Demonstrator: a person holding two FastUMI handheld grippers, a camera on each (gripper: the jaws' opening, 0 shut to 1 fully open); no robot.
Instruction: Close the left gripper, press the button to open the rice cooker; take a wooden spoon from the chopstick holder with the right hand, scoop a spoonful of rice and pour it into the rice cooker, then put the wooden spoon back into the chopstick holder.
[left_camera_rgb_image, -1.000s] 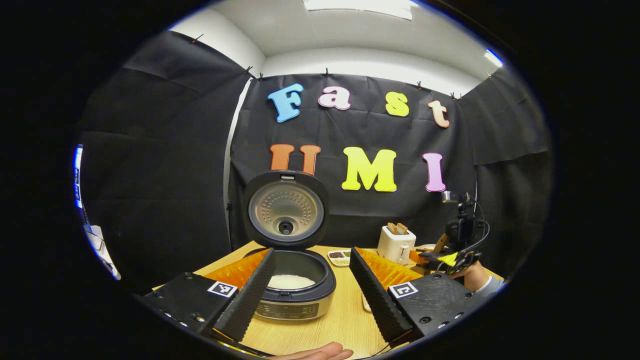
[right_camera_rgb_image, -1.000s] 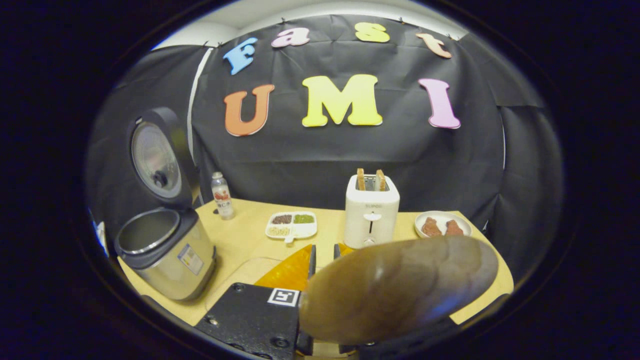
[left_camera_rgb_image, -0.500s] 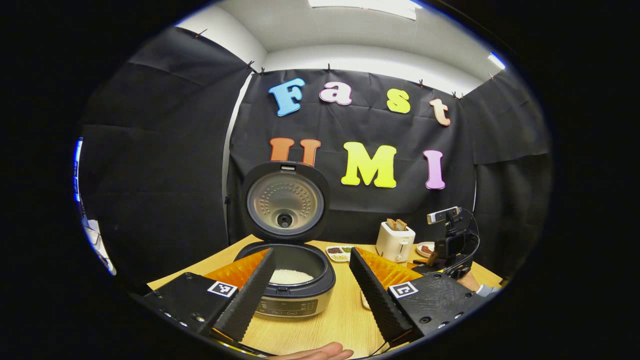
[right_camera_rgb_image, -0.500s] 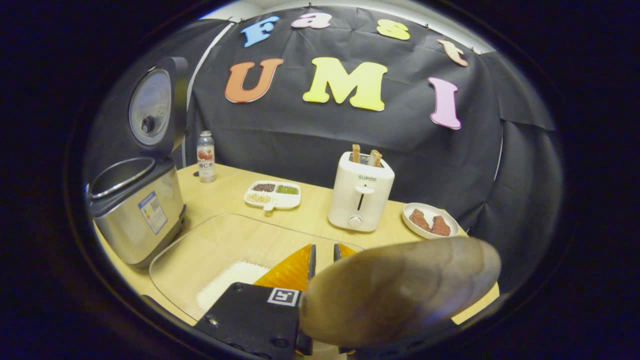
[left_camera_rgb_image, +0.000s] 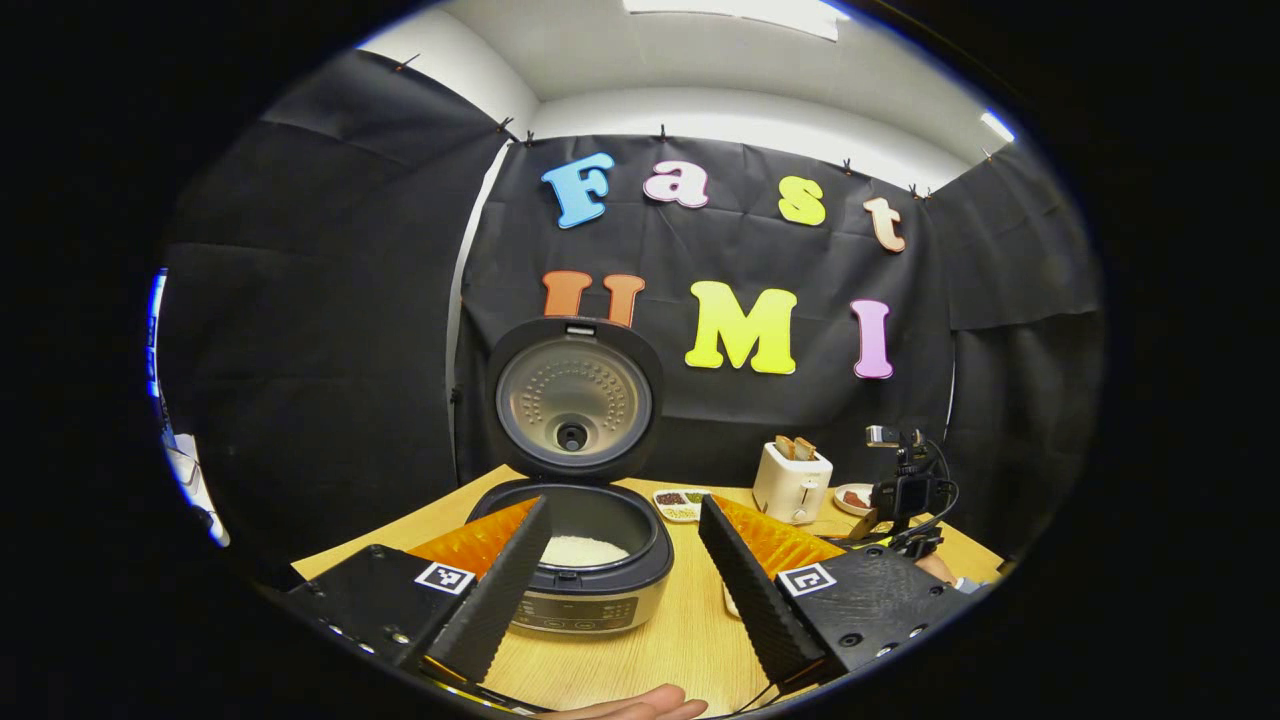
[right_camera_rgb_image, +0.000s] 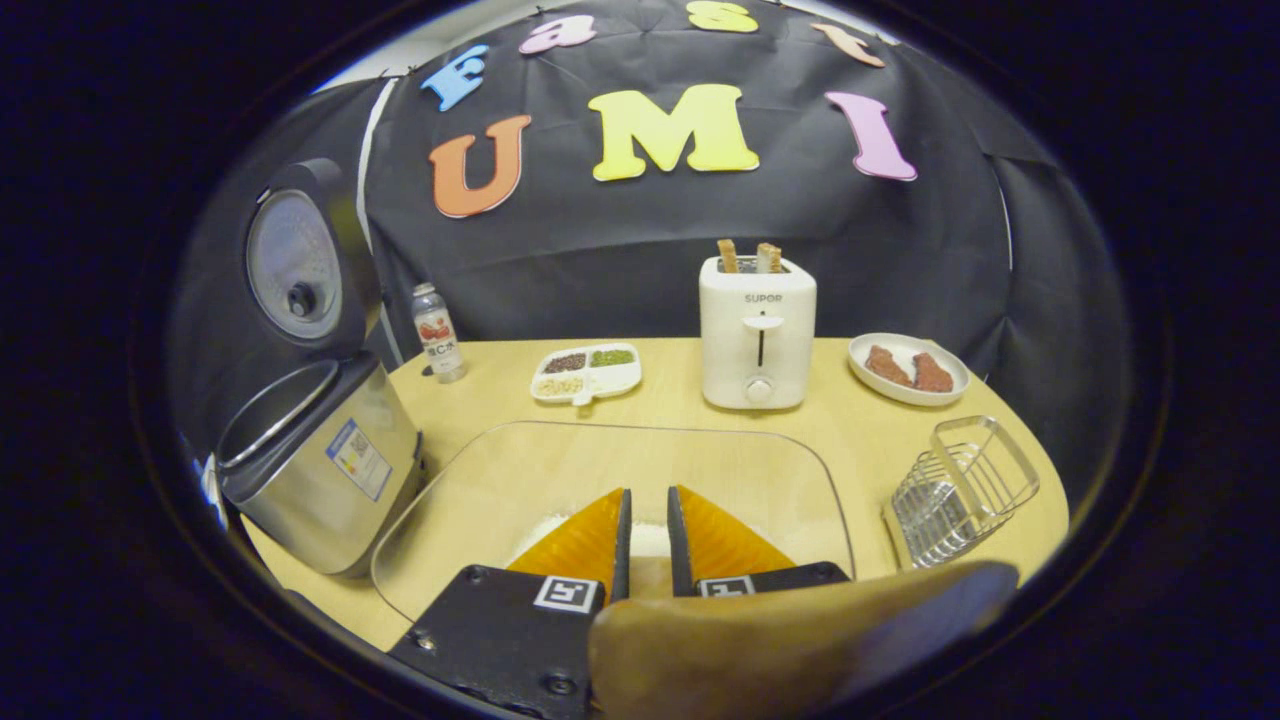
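Pale wood table (right_camera_rgb_image: 640, 375) carries everything we see. On its left stands the rice cooker (left_camera_rgb_image: 585, 560), lid upright, white rice inside, framed between our left gripper (left_camera_rgb_image: 620, 570) and its widely parted, empty fingers. The glass tray (right_camera_rgb_image: 600, 470) with rice lies under our right gripper (right_camera_rgb_image: 645, 540), whose nearly closed fingers grip the wooden spoon (right_camera_rgb_image: 790, 640), bowl toward the camera. The toaster (right_camera_rgb_image: 757, 330) reads SUPOR. The wire chopstick holder (right_camera_rgb_image: 960, 490) stands right.

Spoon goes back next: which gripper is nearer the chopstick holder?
Right. The right gripper, holding the wooden spoon, sits just beside the chopstick holder; the left gripper faces the rice cooker.
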